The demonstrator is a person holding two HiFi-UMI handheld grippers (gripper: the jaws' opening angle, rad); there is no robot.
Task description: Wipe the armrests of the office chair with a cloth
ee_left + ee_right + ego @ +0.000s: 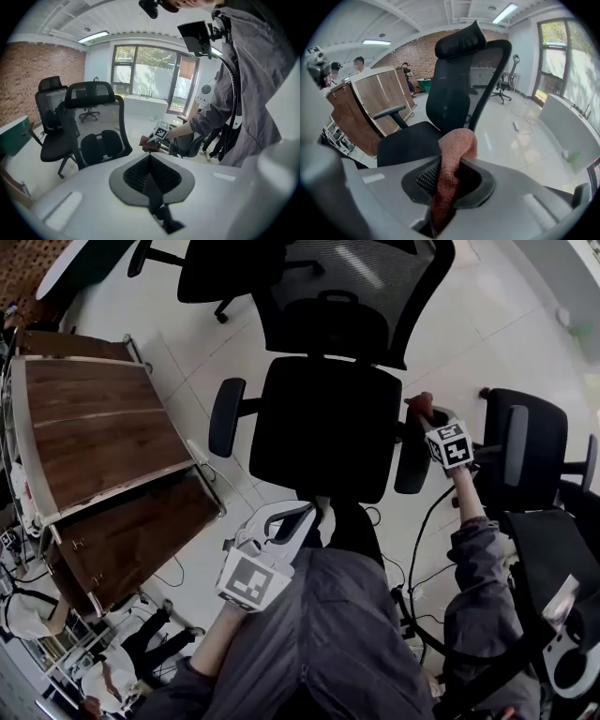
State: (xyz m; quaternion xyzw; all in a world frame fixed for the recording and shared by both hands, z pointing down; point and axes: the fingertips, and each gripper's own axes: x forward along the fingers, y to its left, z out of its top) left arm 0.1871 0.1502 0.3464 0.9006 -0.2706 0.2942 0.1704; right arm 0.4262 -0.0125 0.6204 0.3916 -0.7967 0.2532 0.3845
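A black office chair (323, 427) stands in front of me, its left armrest (226, 416) bare. My right gripper (433, 420) is shut on a reddish-brown cloth (419, 405) and holds it over the far end of the right armrest (412, 465); contact cannot be told. In the right gripper view the cloth (457, 145) bulges out of the right gripper (451, 180), with the chair's mesh back (464, 79) behind. My left gripper (281, 521) hangs low by my body, shut and empty. The left gripper (151, 176) looks toward the right one (161, 133).
A wooden table (103, 437) stands close on the chair's left. A second black chair (525, 446) is right beside the right armrest, and another (211, 268) stands at the far left. Cables (417, 549) trail over the tiled floor. People (358, 63) stand beyond the table.
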